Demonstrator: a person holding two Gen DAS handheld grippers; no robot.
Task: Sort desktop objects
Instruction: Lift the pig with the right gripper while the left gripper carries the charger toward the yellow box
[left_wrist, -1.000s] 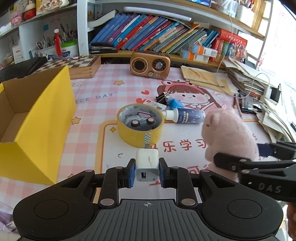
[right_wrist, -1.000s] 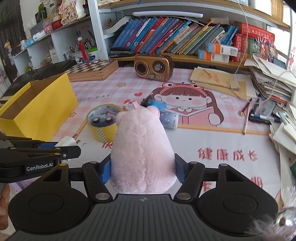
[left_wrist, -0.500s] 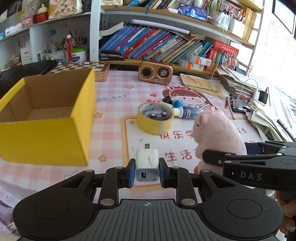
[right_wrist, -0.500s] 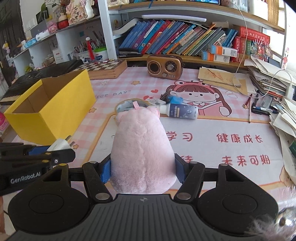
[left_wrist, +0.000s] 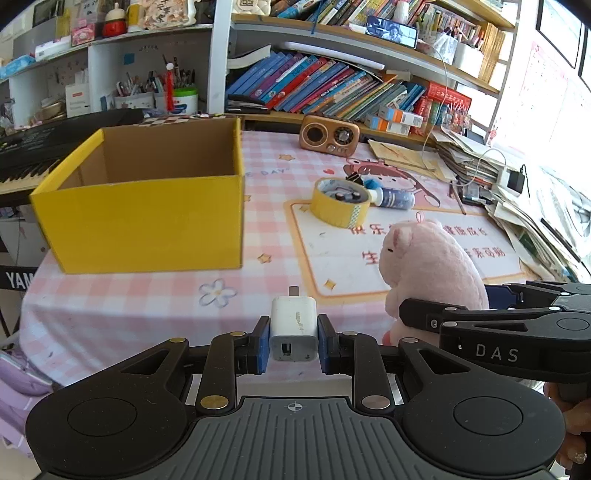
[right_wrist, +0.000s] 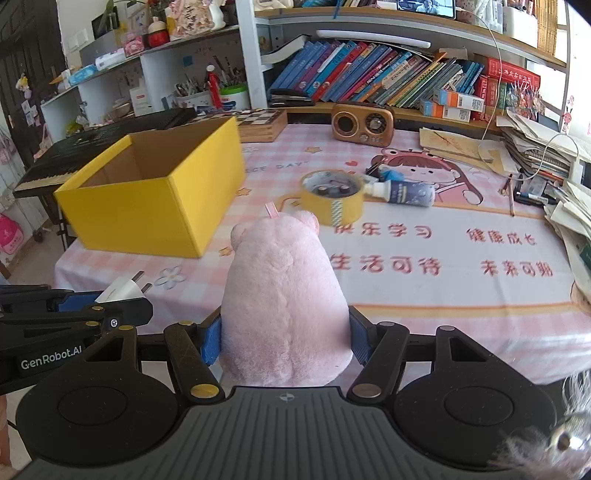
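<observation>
Charger (left_wrist: 294, 326): white plug block clamped between the blue pads of the left gripper (left_wrist: 293, 345), prongs pointing forward, held above the near table edge
Pig toy (right_wrist: 284, 306): pink plush squeezed by the right gripper (right_wrist: 285, 339), at 3 o'clock of the charger
Box (left_wrist: 147, 221): yellow, open-topped, at 11 o'clock
Tape roll (left_wrist: 340, 203): at 1 o'clock on the table (left_wrist: 266, 229), a bottle (left_wrist: 393, 198) just beside it
</observation>
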